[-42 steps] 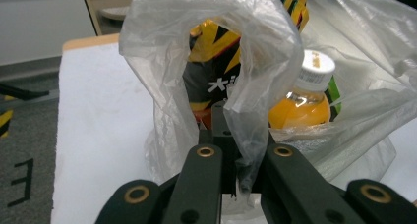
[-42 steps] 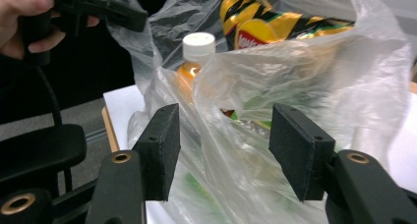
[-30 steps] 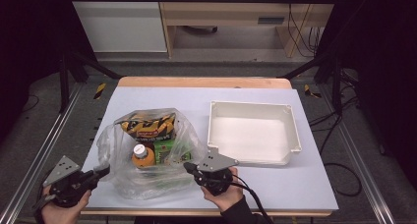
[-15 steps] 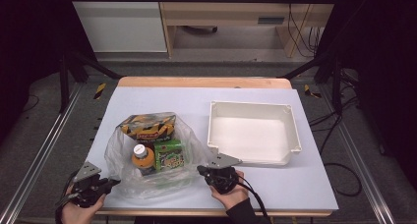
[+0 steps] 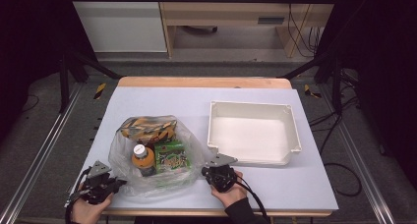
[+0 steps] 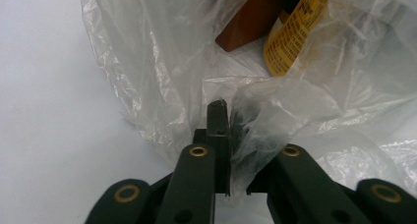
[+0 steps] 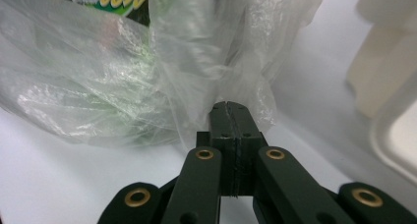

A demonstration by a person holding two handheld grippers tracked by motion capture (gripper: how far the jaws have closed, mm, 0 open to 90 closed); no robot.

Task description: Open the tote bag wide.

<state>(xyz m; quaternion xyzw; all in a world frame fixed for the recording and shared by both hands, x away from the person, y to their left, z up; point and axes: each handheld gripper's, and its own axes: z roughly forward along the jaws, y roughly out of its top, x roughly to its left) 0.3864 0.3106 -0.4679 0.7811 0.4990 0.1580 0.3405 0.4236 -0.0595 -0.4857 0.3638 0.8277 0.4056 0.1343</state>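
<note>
Pinching, left gripper [image 5: 118,182]: sits at the near-left edge of the plastic bag [image 5: 123,155]. Its jaws have just been opening and now stand a crack apart. Bag film is bunched in the gap and looks slack rather than clamped. My read is that it's letting go now the bag rests on the table [image 5: 172,101].
Bag: lies on the near-left part of the table between the two grippers, mouth side toward the person. It's low and spread out, so the table carries the load.
Contents: orange-capped bottle [image 5: 142,160] upright, green box [image 5: 169,155] just beside it, yellow-black pack [image 5: 147,127] behind both. All three are inside the film.
Right gripper [image 5: 204,172]: jaws fully together on a fold of the bag's near-right edge. Probably keeps that side pinned or the mouth held while the left lets go.
Tray [image 5: 253,105]: white, right of the bag. Nothing is in it, so it's likely where the items go.
Hidden, left gripper view: film drapes over one pad, so I can't confirm contact on that side. Bottle and pack are cut off at the top edge.
Hidden, right gripper view: box label is cropped and blurred behind film. How much film is caught between the pads I can't tell.
Hidden, high view: both forearms are cut off at the bottom edge. Print on the contents is too small to read.
</note>
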